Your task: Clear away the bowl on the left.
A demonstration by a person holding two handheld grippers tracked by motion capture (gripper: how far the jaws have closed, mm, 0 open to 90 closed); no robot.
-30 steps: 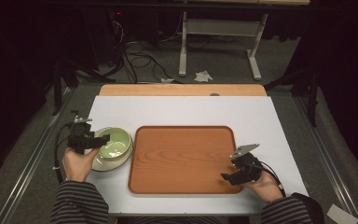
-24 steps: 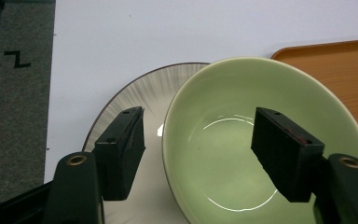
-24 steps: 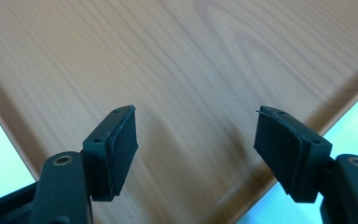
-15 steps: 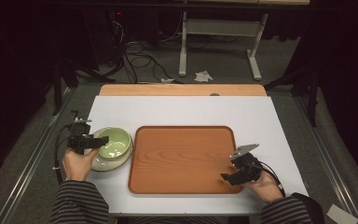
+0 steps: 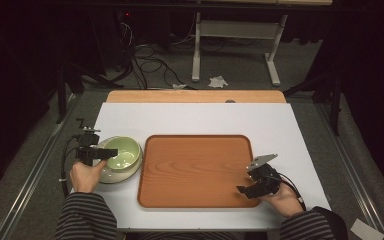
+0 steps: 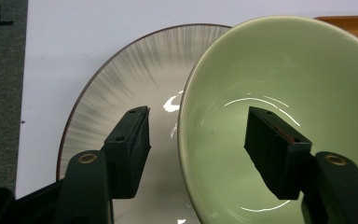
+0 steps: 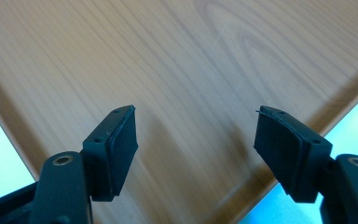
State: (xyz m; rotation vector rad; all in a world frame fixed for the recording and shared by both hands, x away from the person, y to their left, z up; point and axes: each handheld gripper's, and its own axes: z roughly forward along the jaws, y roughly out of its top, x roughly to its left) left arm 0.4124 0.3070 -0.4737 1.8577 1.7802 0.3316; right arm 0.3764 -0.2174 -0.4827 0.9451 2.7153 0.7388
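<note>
A pale green bowl [image 5: 124,157] sits on a cream plate [image 5: 109,176] with grey radial streaks, left of the wooden tray [image 5: 195,170]. My left gripper [image 5: 111,153] straddles the bowl's near rim. In the left gripper view one pad hangs over the plate [image 6: 135,70] and the other pad is inside the bowl [image 6: 284,70]. The left gripper [image 6: 198,126] has just been closing its jaws around that rim, and a gap still shows between pad and rim. My right gripper [image 5: 242,191] stands open over the tray's front right corner, with only bare wood [image 7: 168,56] between the right gripper's [image 7: 196,130] pads.
The white tabletop [image 5: 205,117] has a wooden strip [image 5: 195,96] along its far edge. Beyond it, on the dark floor, stand a grey desk frame [image 5: 235,35] and loose cables [image 5: 145,55]. Metal rails run down both sides of the table.
</note>
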